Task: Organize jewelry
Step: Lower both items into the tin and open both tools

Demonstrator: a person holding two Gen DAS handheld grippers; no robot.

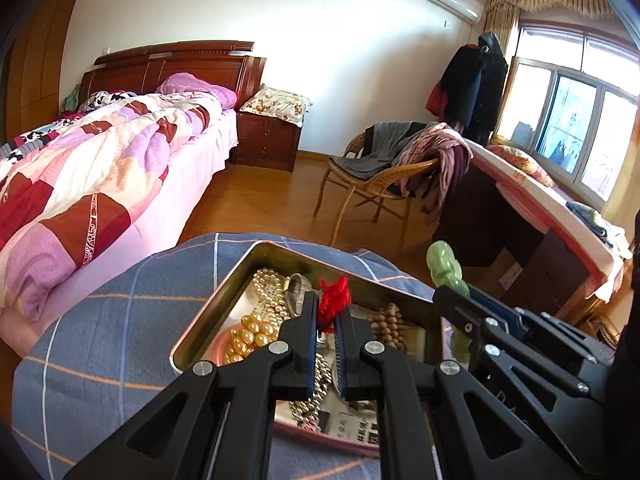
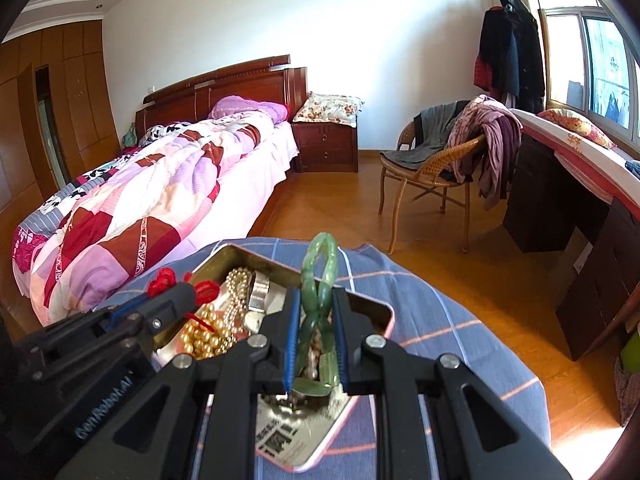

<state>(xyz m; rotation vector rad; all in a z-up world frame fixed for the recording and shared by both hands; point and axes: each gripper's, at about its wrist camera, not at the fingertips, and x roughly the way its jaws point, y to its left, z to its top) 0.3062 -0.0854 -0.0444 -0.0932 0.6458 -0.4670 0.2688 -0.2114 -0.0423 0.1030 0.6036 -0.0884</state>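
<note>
On left gripper (image 2: pixel 188 296) — "GenRobot.AI"

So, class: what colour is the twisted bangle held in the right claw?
Pale jade green bangle, clearest in the right wrist view.

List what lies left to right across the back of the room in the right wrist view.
Wardrobe → bed → nightstand → wicker chair → hanging coats → window.

black claw (image 1: pixel 325 320) arms, blue pads, silver screws, white lettering.
</note>
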